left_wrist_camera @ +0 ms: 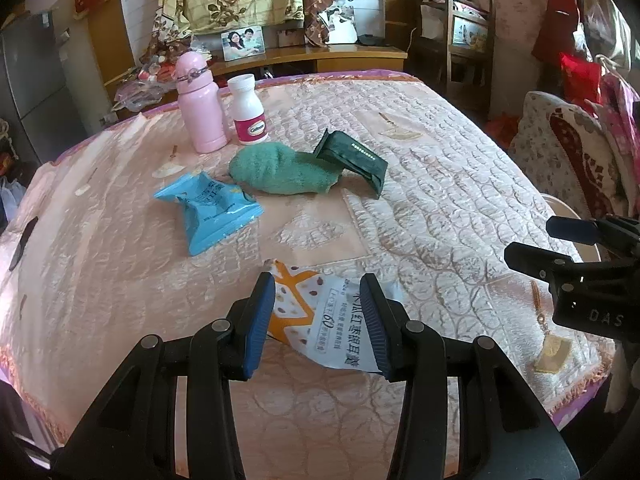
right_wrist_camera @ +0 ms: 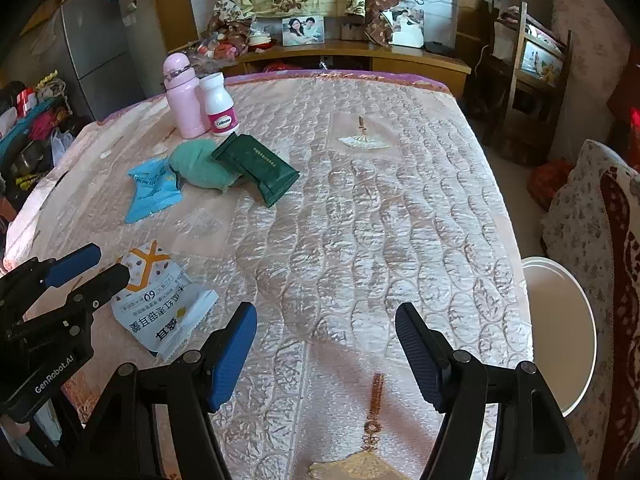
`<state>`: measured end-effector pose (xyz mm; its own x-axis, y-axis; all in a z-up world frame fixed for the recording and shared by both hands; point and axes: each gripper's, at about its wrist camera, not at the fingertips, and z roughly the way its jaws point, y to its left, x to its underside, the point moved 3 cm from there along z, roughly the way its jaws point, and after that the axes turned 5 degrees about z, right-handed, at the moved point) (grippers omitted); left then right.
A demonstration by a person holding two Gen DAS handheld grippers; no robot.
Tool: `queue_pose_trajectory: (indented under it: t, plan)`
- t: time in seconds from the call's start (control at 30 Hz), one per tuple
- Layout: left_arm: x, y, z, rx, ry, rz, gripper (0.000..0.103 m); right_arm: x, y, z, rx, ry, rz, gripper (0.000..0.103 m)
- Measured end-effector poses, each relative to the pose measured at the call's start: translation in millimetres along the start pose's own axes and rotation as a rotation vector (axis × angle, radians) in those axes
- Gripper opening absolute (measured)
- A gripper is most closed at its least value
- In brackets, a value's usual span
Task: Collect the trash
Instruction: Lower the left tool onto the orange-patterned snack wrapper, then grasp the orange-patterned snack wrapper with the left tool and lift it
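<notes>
- My left gripper (left_wrist_camera: 316,320) hovers low over the bedspread (left_wrist_camera: 420,184), jaws parted wide, one blue pad on each side of the white-and-orange snack wrapper (left_wrist_camera: 320,312); I cannot tell whether the pads touch it.
- My right gripper (right_wrist_camera: 326,344) stands wide open over bare quilt, holding nothing, with that wrapper (right_wrist_camera: 160,304) just to its left.
- Ahead of the left gripper lies a blue wrapper (left_wrist_camera: 208,210), and beyond it a green cloth (left_wrist_camera: 280,168) touching a dark green packet (left_wrist_camera: 354,158).
- Farther ahead stand a pink bottle (left_wrist_camera: 200,104) and a white pill bottle (left_wrist_camera: 248,110), side by side.
- A white bin (right_wrist_camera: 560,328) sits off the bed, right of my right gripper.
</notes>
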<state>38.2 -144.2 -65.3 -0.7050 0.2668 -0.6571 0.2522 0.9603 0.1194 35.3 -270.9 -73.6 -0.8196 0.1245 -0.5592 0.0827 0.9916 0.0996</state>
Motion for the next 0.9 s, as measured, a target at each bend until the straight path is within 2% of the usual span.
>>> queue_pose_trajectory:
  t: [0.17, 0.33, 0.6, 0.77, 0.8, 0.9]
  plan:
    - [2.0, 10.3, 3.7, 0.022, 0.014, -0.015, 0.042, 1.1, 4.2, 3.1, -0.007, 0.007, -0.004, 0.069]
    - [7.2, 38.7, 12.5, 0.158, 0.07, -0.076, 0.042, 1.3, 9.0, 7.4, -0.02, 0.014, -0.004, 0.069]
    - [13.2, 73.0, 19.7, 0.278, 0.121, -0.156, 0.042, 3.1, 23.9, 23.7, -0.09, 0.052, 0.007, 0.07]
    - [16.1, 72.3, 27.3, 0.323, 0.163, -0.209, 0.046, -4.3, 27.1, 32.9, -0.097, 0.056, 0.015, 0.07]
    - [16.8, 68.9, 31.3, 0.322, 0.173, -0.212, 0.05, -6.3, 27.4, 34.1, -0.102, 0.056, 0.018, 0.07]
    - [16.2, 63.0, 42.7, 0.313, 0.186, -0.212, 0.05, -17.4, 27.9, 39.4, -0.119, 0.045, 0.022, 0.07]
